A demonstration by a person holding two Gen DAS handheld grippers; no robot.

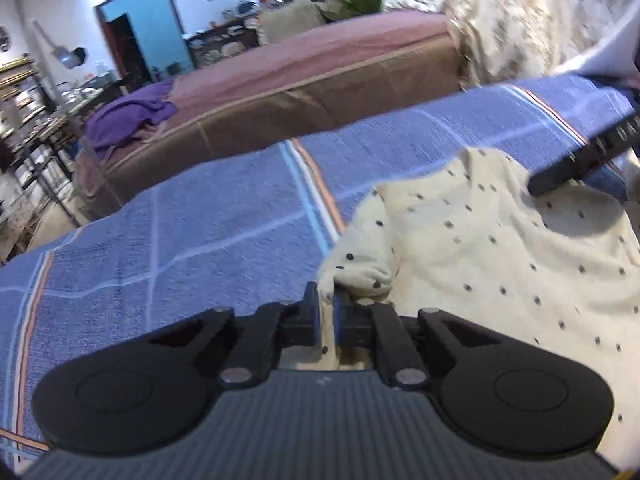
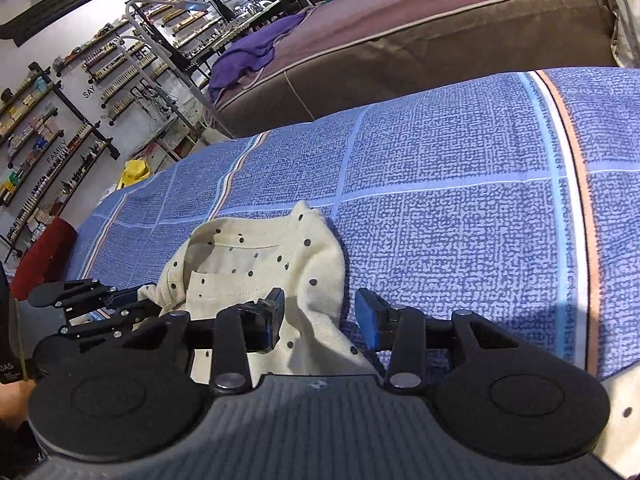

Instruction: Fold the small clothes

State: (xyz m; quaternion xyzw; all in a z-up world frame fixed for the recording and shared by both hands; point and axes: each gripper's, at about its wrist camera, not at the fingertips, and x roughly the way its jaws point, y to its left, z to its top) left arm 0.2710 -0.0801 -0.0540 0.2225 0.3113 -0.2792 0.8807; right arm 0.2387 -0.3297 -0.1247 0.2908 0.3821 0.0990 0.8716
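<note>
The left gripper point(image 1: 327, 304) is clenched on a fold of the dotted cream garment point(image 1: 480, 248), which is spread ahead and to its right over the blue checked sheet point(image 1: 180, 232). The right gripper point(image 2: 320, 316) is held released, its fingers parted over the garment's point(image 2: 272, 264) near edge. Beyond both, a brown mattress point(image 2: 400, 44) is seen, with a purple cloth point(image 2: 248, 52) on it.

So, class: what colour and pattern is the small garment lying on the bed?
The garment is cream with small dark dots, clearest in the right wrist view.
</note>
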